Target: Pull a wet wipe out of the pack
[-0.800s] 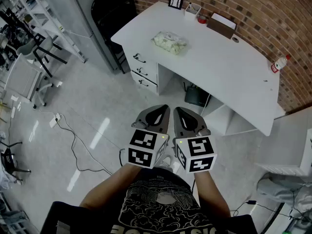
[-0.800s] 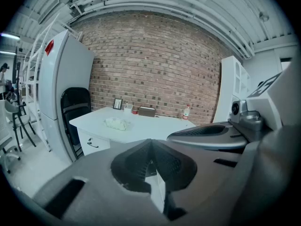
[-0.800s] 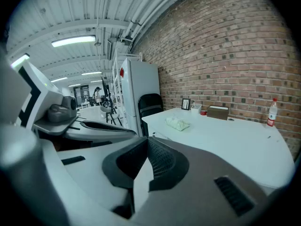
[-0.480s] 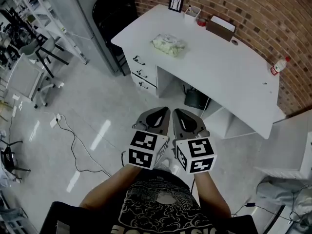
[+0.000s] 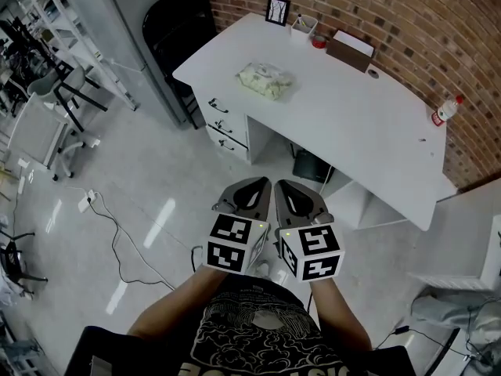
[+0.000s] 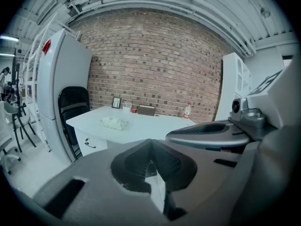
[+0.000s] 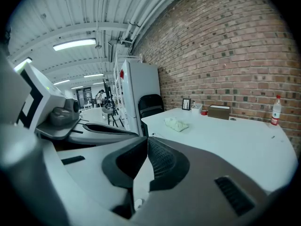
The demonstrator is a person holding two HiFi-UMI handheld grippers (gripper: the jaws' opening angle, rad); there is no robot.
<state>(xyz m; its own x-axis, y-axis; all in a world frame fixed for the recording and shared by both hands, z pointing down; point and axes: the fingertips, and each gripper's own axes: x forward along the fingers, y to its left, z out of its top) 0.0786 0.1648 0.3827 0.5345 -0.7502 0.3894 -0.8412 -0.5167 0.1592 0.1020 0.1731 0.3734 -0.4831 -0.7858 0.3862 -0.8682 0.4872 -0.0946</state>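
The pale green wet wipe pack (image 5: 265,80) lies on the left part of a white desk (image 5: 352,131), far ahead of both grippers. The pack also shows small in the left gripper view (image 6: 114,123) and in the right gripper view (image 7: 177,124). My left gripper (image 5: 249,187) and right gripper (image 5: 289,189) are held side by side above the floor, close to my chest. Both are shut with nothing between their jaws.
A black chair (image 5: 174,30) stands left of the desk beside a tall white cabinet (image 5: 125,22). On the desk's far edge are a picture frame (image 5: 277,10), a brown box (image 5: 349,51) and a bottle (image 5: 442,112). A cable (image 5: 125,233) runs over the floor.
The desk and pack have shifted slightly left and up in the head view. The two grippers keep the same shut pose side by side.
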